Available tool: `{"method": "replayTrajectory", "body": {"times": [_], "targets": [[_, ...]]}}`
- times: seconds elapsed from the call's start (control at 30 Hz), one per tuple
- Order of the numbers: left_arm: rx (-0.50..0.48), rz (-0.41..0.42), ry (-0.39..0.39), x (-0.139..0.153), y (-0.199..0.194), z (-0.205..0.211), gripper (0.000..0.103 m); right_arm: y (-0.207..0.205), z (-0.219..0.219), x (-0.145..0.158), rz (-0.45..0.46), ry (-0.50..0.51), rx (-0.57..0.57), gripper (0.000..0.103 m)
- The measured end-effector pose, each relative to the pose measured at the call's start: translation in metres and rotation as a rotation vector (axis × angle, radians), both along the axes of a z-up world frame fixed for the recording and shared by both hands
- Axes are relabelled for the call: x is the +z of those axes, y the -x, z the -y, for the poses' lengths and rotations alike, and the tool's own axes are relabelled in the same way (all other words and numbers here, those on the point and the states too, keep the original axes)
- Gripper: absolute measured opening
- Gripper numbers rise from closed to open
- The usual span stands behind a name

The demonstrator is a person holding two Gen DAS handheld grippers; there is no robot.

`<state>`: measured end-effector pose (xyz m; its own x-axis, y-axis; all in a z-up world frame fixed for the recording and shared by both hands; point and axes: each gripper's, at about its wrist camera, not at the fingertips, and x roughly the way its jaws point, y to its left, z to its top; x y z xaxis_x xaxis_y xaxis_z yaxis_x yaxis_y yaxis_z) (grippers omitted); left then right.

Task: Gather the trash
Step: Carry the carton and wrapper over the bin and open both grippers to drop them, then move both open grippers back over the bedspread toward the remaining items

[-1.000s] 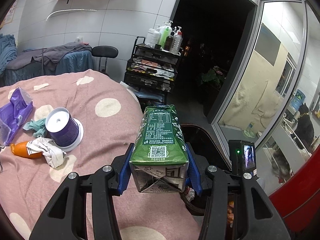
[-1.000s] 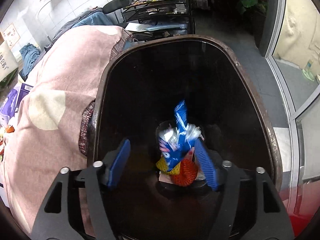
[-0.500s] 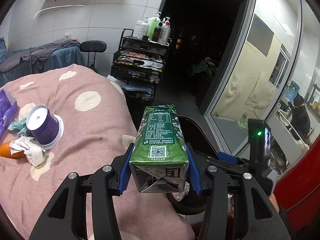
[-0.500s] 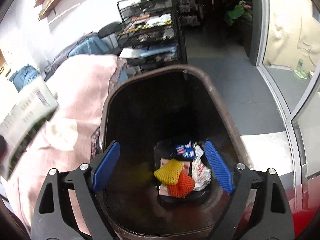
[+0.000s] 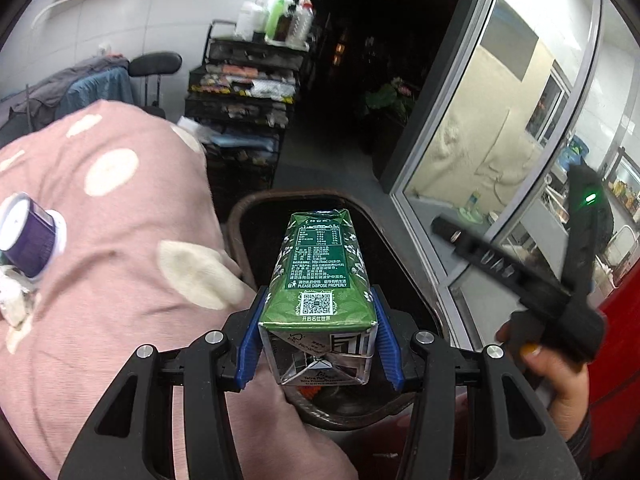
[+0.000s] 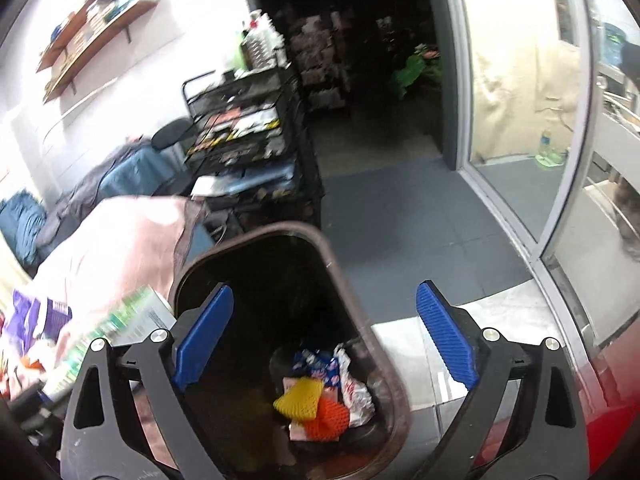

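My left gripper (image 5: 316, 336) is shut on a green drink carton (image 5: 318, 280) and holds it above the near rim of the dark brown trash bin (image 5: 240, 216), beside the table's edge. My right gripper (image 6: 324, 336) is open and empty above the bin (image 6: 344, 280), to its right side. At the bin's bottom lie a yellow foam net (image 6: 300, 398), an orange foam net (image 6: 330, 420), a blue wrapper (image 6: 316, 362) and a white wrapper (image 6: 356, 394). The carton shows blurred at the left in the right wrist view (image 6: 116, 328). The right gripper's body appears in the left wrist view (image 5: 516, 280).
A pink dotted tablecloth (image 5: 100, 240) covers the table left of the bin. On it stand a purple disc spindle (image 5: 26, 236) and crumpled paper (image 5: 12, 296). A black wire rack (image 5: 248, 92) with bottles stands behind. A glass door (image 5: 500, 128) is at the right.
My left gripper carried the carton rightward from above the table to above the bin's rim. My right gripper let go of the blue wrapper into the bin, opened, rose and drew to the right.
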<state>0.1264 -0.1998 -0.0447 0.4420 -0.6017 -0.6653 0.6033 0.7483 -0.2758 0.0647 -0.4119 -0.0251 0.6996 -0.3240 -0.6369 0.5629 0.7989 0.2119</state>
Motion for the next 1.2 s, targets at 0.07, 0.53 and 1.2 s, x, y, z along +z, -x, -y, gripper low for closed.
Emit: {"method": "replayTrajectory", "body": {"times": [0.07,0.53,1.2], "targets": [[-0.011,-0.022,-0.015,-0.006,-0.002,0.009,0.049,0.004,0.005,0.004,0.014,0.002,-0.017,0.093],[-0.063,-0.136,-0.19,-0.045,-0.015,0.058,0.049,0.012,0.009,0.015,0.049,-0.014,-0.018,0.094],[-0.058,-0.057,-0.119,-0.031,-0.008,0.049,0.089,0.014,-0.007,0.028,0.141,0.003,0.074,0.097]]}}
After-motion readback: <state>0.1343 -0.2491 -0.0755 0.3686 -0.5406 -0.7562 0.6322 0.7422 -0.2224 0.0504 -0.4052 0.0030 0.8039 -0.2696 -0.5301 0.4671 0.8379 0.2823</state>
